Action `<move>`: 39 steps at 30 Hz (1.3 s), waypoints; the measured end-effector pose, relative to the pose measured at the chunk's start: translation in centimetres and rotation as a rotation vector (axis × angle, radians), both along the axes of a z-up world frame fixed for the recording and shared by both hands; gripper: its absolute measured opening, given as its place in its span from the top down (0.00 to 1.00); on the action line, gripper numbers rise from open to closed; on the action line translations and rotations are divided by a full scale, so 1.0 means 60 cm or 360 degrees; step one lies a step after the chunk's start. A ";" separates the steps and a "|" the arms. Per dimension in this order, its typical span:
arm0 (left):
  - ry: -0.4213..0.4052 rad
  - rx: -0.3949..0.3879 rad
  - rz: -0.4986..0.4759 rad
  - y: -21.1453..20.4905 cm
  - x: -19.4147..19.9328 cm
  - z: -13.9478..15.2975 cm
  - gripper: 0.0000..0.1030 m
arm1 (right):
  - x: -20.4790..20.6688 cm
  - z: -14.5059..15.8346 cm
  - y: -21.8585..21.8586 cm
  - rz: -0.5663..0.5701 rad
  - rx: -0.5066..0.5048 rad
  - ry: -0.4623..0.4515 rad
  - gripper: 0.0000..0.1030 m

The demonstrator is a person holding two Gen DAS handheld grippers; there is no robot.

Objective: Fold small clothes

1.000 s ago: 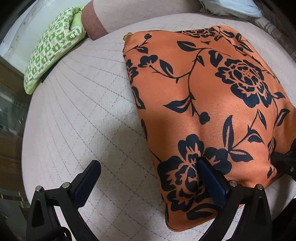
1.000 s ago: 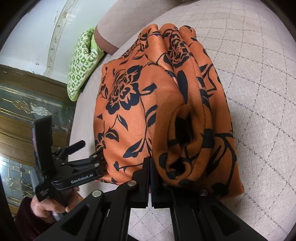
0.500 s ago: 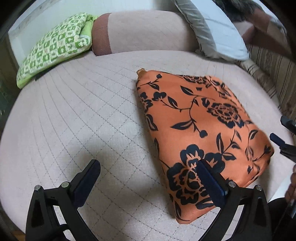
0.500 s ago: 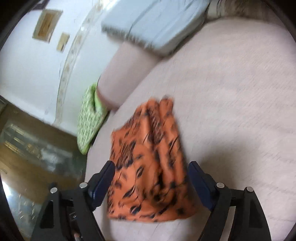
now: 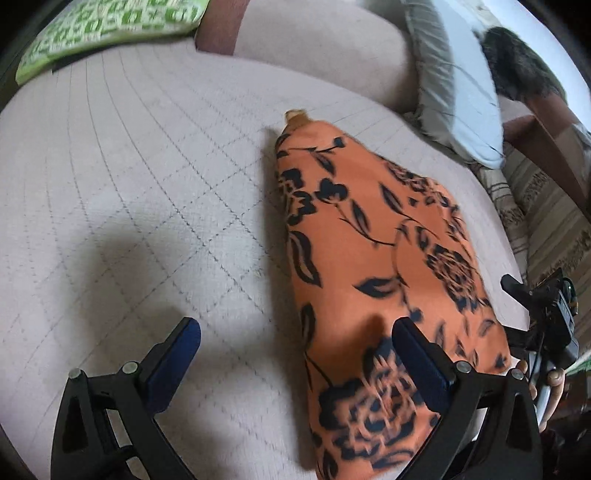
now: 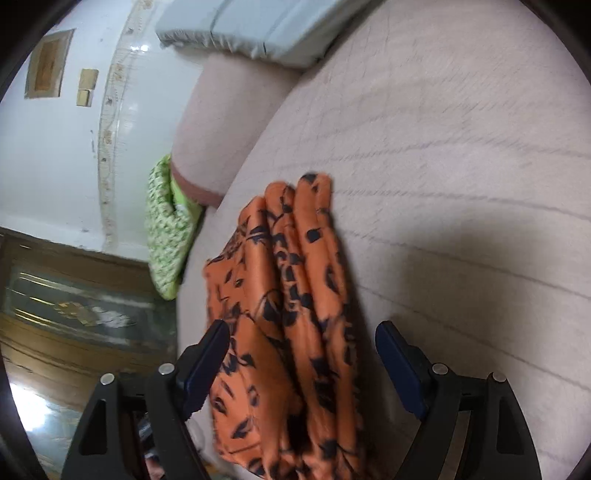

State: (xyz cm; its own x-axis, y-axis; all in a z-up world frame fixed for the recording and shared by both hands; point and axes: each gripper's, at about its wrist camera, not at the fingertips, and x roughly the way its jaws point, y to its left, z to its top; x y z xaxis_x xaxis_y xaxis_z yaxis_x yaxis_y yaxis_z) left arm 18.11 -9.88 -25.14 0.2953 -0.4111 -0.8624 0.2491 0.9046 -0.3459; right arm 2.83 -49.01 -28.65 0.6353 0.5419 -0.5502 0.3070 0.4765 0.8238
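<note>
A folded orange garment with a black flower print (image 5: 376, 258) lies on the pale quilted bed cover (image 5: 129, 184). My left gripper (image 5: 295, 343) hangs open above the cover, its right finger over the garment's near end, nothing gripped. In the right wrist view the same garment (image 6: 295, 295) shows its stacked folds. My right gripper (image 6: 303, 350) is open there, its fingers standing either side of the fabric without pressing it. The right gripper's body and the hand holding it (image 5: 546, 332) appear at the right edge of the left wrist view.
A green and white patterned cushion (image 5: 103, 29) rests at the far left of the bed by a pink bolster (image 5: 314, 48). A pale blue pillow (image 5: 461, 88) and striped bedding (image 5: 543, 206) lie at the right. A wall and wooden panelling (image 6: 55, 295) lie beyond the bed's edge.
My right gripper let go of the garment's folded edge, opened wide and pulled back. My left gripper also drew back and tilted, so more of the bed shows.
</note>
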 end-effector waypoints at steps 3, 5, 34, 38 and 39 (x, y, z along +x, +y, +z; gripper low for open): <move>0.0080 -0.0065 -0.0056 -0.017 0.011 -0.022 0.00 | 0.027 -0.018 0.003 0.0062 0.0062 0.0036 0.19; 0.0065 -0.0071 -0.0086 -0.029 0.012 -0.025 0.00 | 0.041 -0.020 0.011 0.0125 0.0092 0.0017 0.19; -0.0561 0.0518 -0.0182 -0.117 -0.105 0.072 0.65 | 0.036 0.069 0.165 0.0278 -0.0378 -0.0134 0.64; -0.0643 0.0535 -0.0125 -0.090 -0.112 0.098 0.65 | 0.037 0.085 0.192 0.0328 -0.0373 -0.0199 0.64; -0.0667 0.0547 -0.0118 -0.084 -0.115 0.104 0.65 | 0.038 0.088 0.198 0.0331 -0.0366 -0.0214 0.64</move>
State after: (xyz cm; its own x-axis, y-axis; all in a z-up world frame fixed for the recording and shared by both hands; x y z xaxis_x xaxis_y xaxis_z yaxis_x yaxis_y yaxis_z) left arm 11.21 -14.93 -18.91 0.6237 -0.1589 -0.7653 0.3694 0.9228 0.1095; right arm 5.13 -37.15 -23.36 0.5993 0.5387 -0.5921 0.0798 0.6958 0.7138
